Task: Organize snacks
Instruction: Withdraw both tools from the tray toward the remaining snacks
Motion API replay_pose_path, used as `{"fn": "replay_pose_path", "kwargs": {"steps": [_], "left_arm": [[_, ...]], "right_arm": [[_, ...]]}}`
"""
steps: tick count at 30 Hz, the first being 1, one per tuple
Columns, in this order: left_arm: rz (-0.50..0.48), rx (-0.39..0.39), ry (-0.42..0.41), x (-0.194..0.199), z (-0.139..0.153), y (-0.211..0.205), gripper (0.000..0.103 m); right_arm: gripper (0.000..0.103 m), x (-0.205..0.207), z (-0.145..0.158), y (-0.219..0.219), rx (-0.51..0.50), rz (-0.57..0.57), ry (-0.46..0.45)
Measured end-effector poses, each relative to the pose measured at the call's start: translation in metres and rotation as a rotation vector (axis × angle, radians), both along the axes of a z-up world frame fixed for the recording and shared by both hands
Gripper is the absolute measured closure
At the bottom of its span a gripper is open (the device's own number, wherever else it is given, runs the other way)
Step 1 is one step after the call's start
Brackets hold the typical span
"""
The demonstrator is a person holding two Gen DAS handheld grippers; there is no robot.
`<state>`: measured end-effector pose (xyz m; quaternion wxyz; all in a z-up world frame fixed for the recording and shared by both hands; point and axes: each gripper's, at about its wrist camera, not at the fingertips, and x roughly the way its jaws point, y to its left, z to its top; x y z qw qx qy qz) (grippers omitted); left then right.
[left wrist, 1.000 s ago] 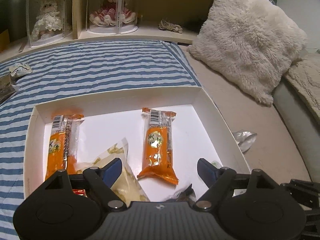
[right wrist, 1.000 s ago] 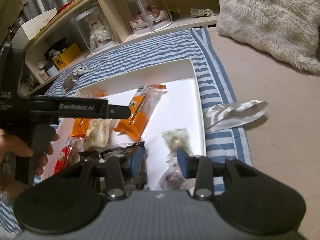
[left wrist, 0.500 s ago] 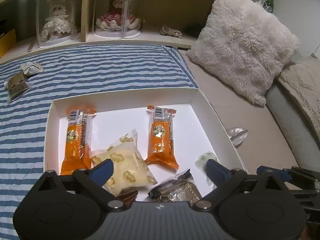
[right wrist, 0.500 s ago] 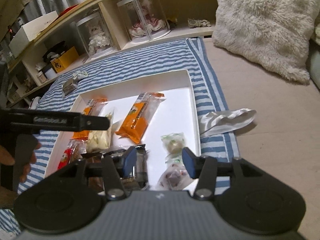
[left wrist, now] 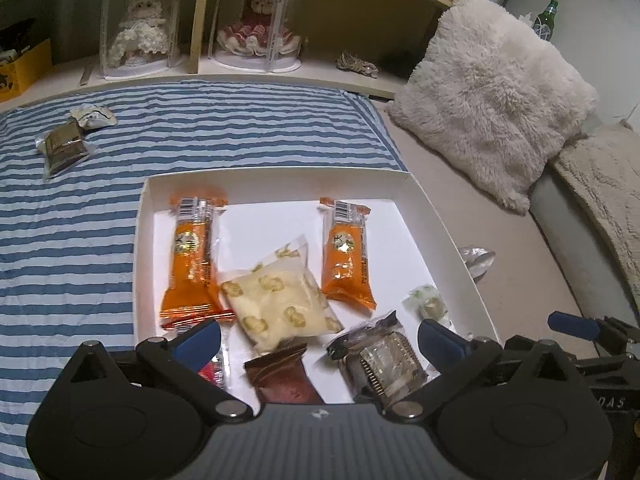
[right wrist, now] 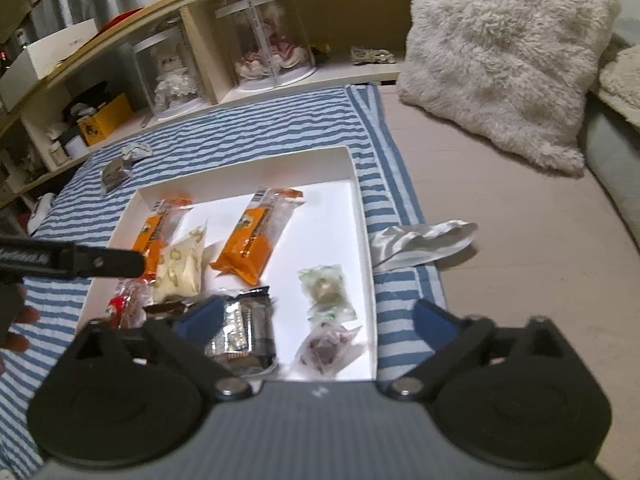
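Observation:
A white shallow box (left wrist: pixel 436 216) (right wrist: pixel 362 200) on a striped blanket holds two orange snack bars (left wrist: pixel 192 256) (left wrist: pixel 346 256), a pale yellow packet (left wrist: pixel 280 306), a brown packet (left wrist: pixel 286 378), a clear-wrapped biscuit pack (left wrist: pixel 380 354) (right wrist: pixel 240 330), a green candy (right wrist: pixel 324 286) and a purple candy (right wrist: pixel 324 350). My left gripper (left wrist: pixel 320 338) is open and empty above the box's near edge. My right gripper (right wrist: pixel 316 322) is open and empty over the box's near right corner.
Two loose snacks (left wrist: pixel 66 146) (left wrist: pixel 94 116) lie on the blanket (left wrist: pixel 240 128) at the far left. A crumpled clear wrapper (right wrist: pixel 424 242) lies right of the box. A fluffy pillow (left wrist: pixel 492 100) and shelves with doll cases (left wrist: pixel 256 20) stand behind.
Both grippers have pulled back and up from the box, so more of it shows. The right gripper's jaws have opened wide.

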<state>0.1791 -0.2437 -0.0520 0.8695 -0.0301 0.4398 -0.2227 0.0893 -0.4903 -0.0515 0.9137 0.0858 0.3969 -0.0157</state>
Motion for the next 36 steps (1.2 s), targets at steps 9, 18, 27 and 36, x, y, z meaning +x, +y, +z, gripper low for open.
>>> {"fn": "replay_pose_path", "kwargs": {"steps": [9, 18, 27, 36], "left_arm": [[0.025, 0.008, -0.021, -0.001, 0.001, 0.039, 0.000], [0.081, -0.002, -0.015, 0.007, -0.008, 0.092, 0.000], [0.176, -0.027, -0.055, 0.019, -0.016, 0.157, 0.000], [0.278, -0.061, -0.071, 0.039, -0.025, 0.220, 0.000]], "right_arm": [[0.000, 0.004, 0.004, 0.015, -0.038, -0.014, -0.005], [0.000, 0.020, -0.001, 0.042, -0.055, -0.017, 0.014], [0.000, 0.047, -0.005, 0.086, -0.025, 0.012, 0.010], [0.000, 0.081, -0.001, 0.151, -0.027, 0.097, -0.031]]}}
